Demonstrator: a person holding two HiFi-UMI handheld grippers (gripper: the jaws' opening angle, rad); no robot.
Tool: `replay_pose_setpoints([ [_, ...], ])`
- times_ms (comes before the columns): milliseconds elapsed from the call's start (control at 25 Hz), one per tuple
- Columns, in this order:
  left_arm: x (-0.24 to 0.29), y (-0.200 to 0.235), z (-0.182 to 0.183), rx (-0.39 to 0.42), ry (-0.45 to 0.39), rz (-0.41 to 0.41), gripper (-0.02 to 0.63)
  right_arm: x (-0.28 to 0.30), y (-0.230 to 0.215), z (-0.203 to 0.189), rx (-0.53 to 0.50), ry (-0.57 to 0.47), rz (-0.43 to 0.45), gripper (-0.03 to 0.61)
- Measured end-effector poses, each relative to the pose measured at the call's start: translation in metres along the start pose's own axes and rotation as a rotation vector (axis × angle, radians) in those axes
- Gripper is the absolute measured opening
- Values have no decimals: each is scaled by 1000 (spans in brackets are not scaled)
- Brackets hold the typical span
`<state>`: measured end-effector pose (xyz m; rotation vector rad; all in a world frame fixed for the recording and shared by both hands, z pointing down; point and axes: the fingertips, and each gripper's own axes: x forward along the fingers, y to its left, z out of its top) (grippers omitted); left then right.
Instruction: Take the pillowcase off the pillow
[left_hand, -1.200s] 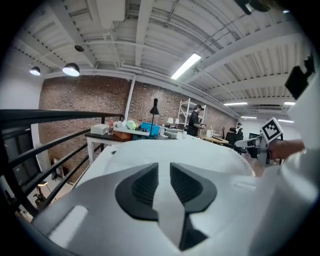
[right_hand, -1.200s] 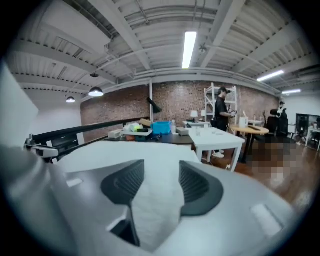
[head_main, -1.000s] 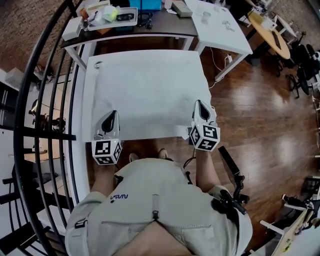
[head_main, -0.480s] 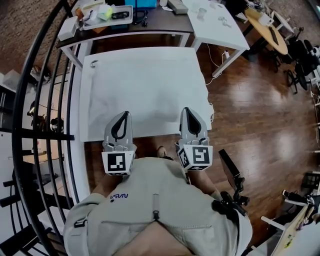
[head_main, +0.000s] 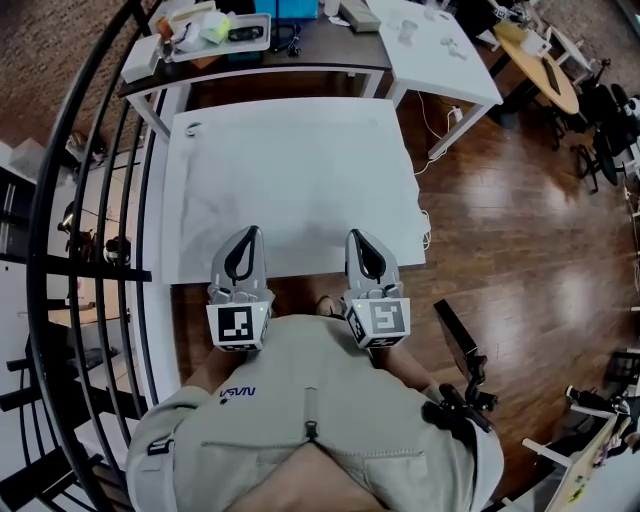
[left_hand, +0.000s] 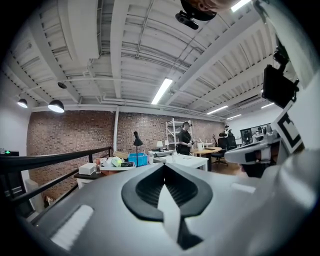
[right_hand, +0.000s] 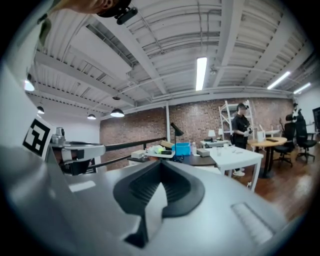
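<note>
A flat white surface (head_main: 295, 180) with faint creases covers the table top in the head view. I cannot tell pillow, pillowcase and table apart on it. My left gripper (head_main: 243, 238) and right gripper (head_main: 362, 243) hover side by side over its near edge, both shut. No cloth is lifted or bunched at either tip. In the left gripper view the left gripper (left_hand: 165, 187) points level at the room, with a pale sliver in the slit between its pads. The right gripper (right_hand: 160, 186) shows the same. Whether that sliver is fabric I cannot tell.
A dark desk (head_main: 330, 52) with a tray of small items (head_main: 215, 30) stands behind, and a white table (head_main: 445, 65) at the back right. A black railing (head_main: 95, 200) runs along the left. Wooden floor (head_main: 520, 220) and a cable (head_main: 428, 160) lie to the right. A person (left_hand: 185, 137) stands far off.
Both grippers have moved inward from the near corners of the white surface toward each other and risen a little. They stay shut. The white surface looks unmoved.
</note>
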<state>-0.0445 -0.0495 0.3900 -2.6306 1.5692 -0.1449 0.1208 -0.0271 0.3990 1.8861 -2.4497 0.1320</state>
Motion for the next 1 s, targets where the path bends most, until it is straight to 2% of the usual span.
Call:
replay_pose_setpoints([
  [120, 0, -3, 1, 11, 0, -14, 5, 1, -4, -1, 1, 5, -16, 0],
  [240, -1, -2, 4, -12, -8, 0, 5, 1, -5, -2, 0, 5, -20, 0],
  [440, -1, -1, -5, 14, 22, -12, 5, 2, -8, -2, 6, 8, -32, 0],
  [1000, 1, -5, -5, 20, 23, -31, 5, -3, -11, -2, -3, 12, -44, 0],
])
